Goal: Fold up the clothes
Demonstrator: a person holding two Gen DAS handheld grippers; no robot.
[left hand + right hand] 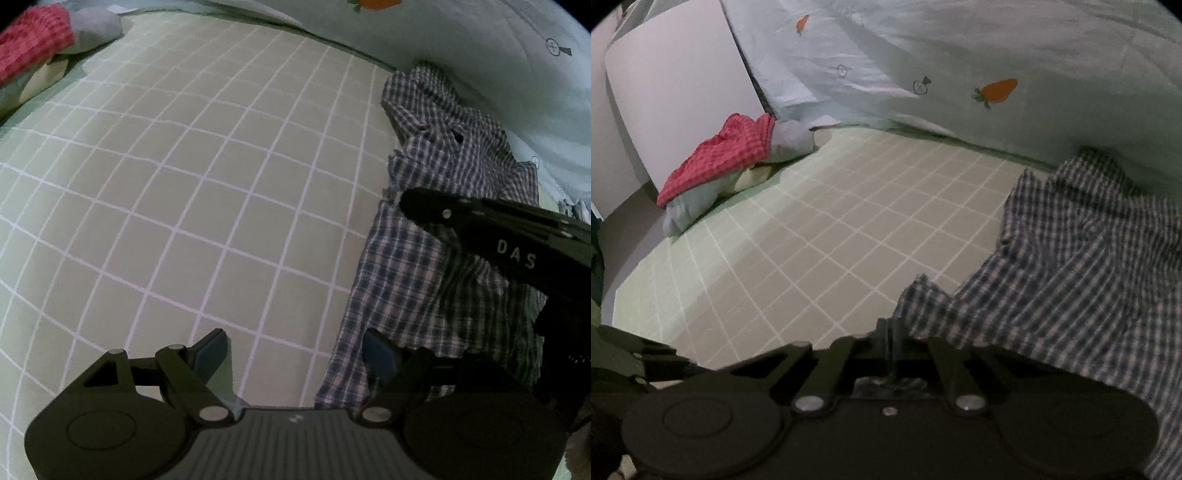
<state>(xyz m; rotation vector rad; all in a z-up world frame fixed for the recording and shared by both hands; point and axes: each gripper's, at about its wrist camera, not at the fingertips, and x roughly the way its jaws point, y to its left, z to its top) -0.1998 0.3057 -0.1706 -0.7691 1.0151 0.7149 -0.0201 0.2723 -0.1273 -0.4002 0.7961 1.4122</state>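
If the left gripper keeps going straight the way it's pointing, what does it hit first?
Most likely the grid-patterned bedsheet: the open left gripper points down at bare sheet, with the plaid shirt's edge just beside its right finger. Depth is unclear, so that finger might brush the shirt.

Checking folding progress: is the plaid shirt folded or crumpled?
Crumpled: the plaid shirt lies bunched and creased on the grid sheet, no flat folds.
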